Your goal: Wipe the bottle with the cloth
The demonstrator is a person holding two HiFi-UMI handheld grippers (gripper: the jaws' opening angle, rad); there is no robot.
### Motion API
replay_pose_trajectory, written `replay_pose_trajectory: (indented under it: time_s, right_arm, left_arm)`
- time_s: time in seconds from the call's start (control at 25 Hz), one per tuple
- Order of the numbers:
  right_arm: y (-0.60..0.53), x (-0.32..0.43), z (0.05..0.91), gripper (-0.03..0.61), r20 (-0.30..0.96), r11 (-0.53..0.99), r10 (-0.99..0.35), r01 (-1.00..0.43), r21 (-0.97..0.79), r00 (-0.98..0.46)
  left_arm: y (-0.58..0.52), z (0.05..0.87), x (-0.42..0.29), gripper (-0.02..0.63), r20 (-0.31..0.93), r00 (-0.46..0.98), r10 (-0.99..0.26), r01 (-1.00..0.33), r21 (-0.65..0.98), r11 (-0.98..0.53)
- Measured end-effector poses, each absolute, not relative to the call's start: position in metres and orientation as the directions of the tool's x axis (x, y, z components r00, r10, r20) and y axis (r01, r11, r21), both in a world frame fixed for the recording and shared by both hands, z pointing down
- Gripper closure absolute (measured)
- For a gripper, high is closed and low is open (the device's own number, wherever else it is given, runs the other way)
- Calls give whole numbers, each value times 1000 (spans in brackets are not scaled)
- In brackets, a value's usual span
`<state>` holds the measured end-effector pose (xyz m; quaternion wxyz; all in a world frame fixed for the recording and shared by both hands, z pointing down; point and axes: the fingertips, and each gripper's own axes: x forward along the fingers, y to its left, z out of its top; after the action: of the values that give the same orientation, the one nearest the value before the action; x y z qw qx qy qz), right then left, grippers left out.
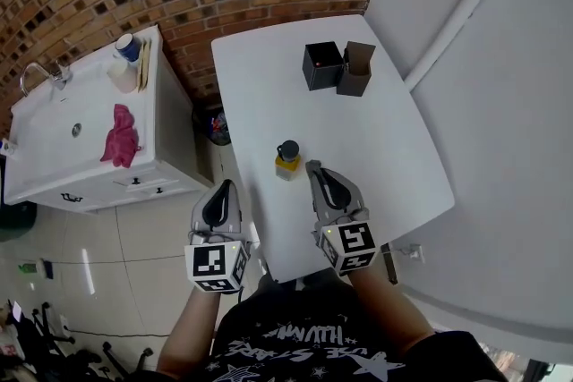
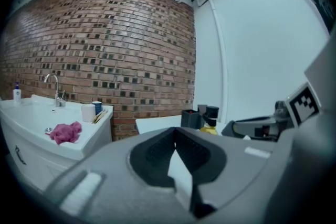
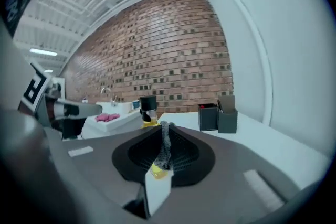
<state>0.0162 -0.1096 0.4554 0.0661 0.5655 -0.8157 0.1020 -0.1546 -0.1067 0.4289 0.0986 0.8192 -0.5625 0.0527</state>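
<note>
Bottle (image 1: 287, 158): small, yellow body, black cap, upright near the front-left edge of the white table (image 1: 385, 157).

Right gripper (image 1: 313, 166): just right of the bottle, not touching it. Jaws pressed together. A thin grey strip shows along the seam in the right gripper view. It may be pad surface rather than something held; I can't settle that.

Left gripper (image 1: 225, 186): left of the bottle, off the table edge. Jaws pressed together on nothing.

Pink cloth (image 1: 119, 136): crumpled on the sink counter (image 1: 54, 134), well left of the bottle. Neither gripper has it.

Judged step: fetch the cloth; no wiping is under way.
- The left gripper lies on the cloth's side of the bottle, so it suits the fetch.
- Open the jaws wide and pinch a raised fold, not the flat edge, so a good wad hangs free.
- Use the right gripper to hold the bottle low on the body, below the cap. It is small and could tip easily.
- Wipe downward along the body.

Count:
- 1 bottle
- 1 cloth
- 2 grippers
- 2 boxes beyond the bottle: black box (image 1: 321, 64) and brown box (image 1: 356, 69), touching
- 1 faucet (image 1: 43, 72)
</note>
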Motion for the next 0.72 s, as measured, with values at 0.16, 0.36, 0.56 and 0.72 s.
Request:
replay_pose_trajectory:
  time_s: [0.16,0.36,0.56,0.72]
  right_arm:
    - [-116,15,455,537,212,236,-934,-943,-234,-286]
    - [-118,10,466,537,230,156,-938,-907,-390,-260]
    - [-116,6,485,537,285,130,-922,-902,-412,-263]
    - [-118,6,505,537,328,114,-905,-898,-425,-270]
  left_arm:
    - [-107,429,-146,609,190,407,-894,-913,105,-393]
    - [-106,432,-145,609,195,426,-884,-905,101,-414]
    - [-102,436,-144,609,210,417,-885,-909,110,-402]
    - [-100,440,-139,609,221,404,-888,-915,115,-387]
